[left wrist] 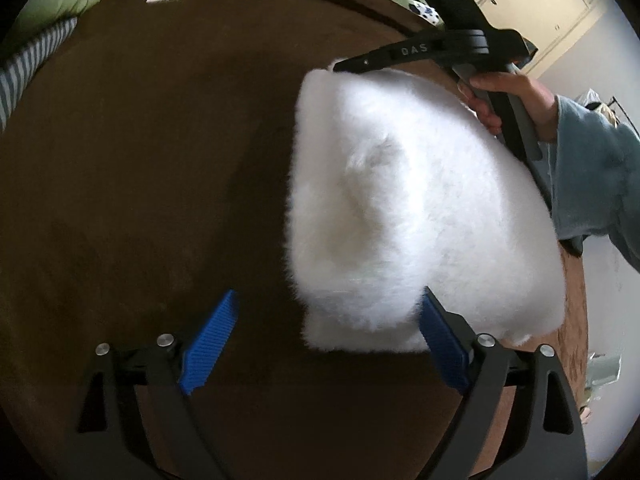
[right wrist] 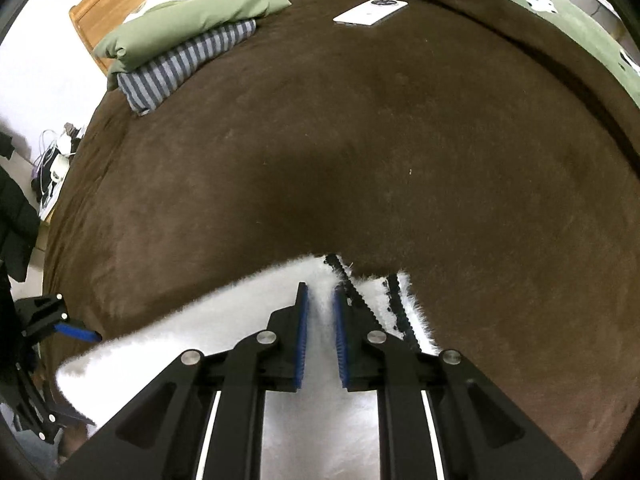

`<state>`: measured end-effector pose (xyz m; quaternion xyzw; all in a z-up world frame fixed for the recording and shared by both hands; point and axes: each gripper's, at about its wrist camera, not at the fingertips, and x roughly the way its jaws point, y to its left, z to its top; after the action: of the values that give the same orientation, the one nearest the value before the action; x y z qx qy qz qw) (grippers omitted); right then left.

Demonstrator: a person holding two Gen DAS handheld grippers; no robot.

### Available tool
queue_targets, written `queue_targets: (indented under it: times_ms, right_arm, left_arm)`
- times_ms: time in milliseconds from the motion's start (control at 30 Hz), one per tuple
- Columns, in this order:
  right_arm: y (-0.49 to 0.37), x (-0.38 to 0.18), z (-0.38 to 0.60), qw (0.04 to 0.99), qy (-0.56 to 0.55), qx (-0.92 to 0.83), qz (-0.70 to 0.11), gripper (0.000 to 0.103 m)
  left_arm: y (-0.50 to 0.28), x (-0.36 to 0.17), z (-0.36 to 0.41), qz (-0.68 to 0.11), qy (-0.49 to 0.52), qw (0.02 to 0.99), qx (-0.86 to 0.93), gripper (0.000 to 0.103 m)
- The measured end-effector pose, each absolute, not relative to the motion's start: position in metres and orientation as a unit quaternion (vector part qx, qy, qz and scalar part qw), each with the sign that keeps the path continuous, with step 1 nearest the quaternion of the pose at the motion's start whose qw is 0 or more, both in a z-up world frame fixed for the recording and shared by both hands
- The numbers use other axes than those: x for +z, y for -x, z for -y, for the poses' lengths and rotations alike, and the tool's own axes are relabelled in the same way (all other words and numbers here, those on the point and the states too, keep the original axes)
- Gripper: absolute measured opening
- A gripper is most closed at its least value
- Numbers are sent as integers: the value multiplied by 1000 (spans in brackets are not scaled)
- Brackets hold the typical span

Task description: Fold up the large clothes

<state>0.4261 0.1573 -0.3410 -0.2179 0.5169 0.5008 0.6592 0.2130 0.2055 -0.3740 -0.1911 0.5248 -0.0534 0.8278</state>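
Observation:
A white fluffy garment (left wrist: pixel 408 216) lies folded in a thick bundle on the brown bed cover (left wrist: pixel 160 168). My left gripper (left wrist: pixel 328 312) is open, its right blue pad (left wrist: pixel 440 340) touching the bundle's near edge, holding nothing. My right gripper (left wrist: pixel 340 66) rests at the bundle's far corner, held by a hand (left wrist: pixel 508 96). In the right wrist view the right gripper (right wrist: pixel 320 300) is nearly closed on the white fleece (right wrist: pixel 240 320), by its black zipper edge (right wrist: pixel 360 292). The left gripper (right wrist: pixel 76 332) shows at the far left.
A white phone (right wrist: pixel 370 12) lies on the brown cover (right wrist: pixel 360 140) at the far side. Folded green and striped clothes (right wrist: pixel 180 56) are stacked at the far left. A green blanket (right wrist: pixel 540 4) borders the far right. The bed's edge drops at left.

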Motion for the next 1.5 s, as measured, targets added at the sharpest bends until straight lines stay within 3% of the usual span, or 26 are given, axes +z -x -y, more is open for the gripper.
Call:
queue_targets:
  times_ms: [200, 267, 333, 533, 933, 1167, 1500]
  right_arm:
    - [-423, -338, -161, 662, 240, 500, -505, 16]
    - [-426, -334, -160, 671, 232, 494, -502, 29]
    - [-431, -326, -154, 697, 219, 475, -491, 68]
    - [-433, -289, -126, 730, 176, 468, -465, 85]
    - [-389, -219, -40, 767, 129, 430, -458, 97]
    - [-345, -231, 20, 759, 106, 389, -512, 97]
    - [-311, -299, 98, 744, -107, 308, -583, 97]
  left_arm:
    - [-212, -375, -202, -522, 190, 830, -47, 89]
    - [-211, -373, -202, -523, 188, 830, -48, 89]
    - [-211, -368, -203, -526, 192, 827, -51, 91]
    - [-220, -335, -214, -511, 175, 840, -53, 96]
    - [-261, -292, -210, -505, 145, 849, -49, 96]
    - [-276, -306, -205, -523, 165, 834, -53, 96]
    - [-311, -364, -222, -559, 226, 788, -121, 96]
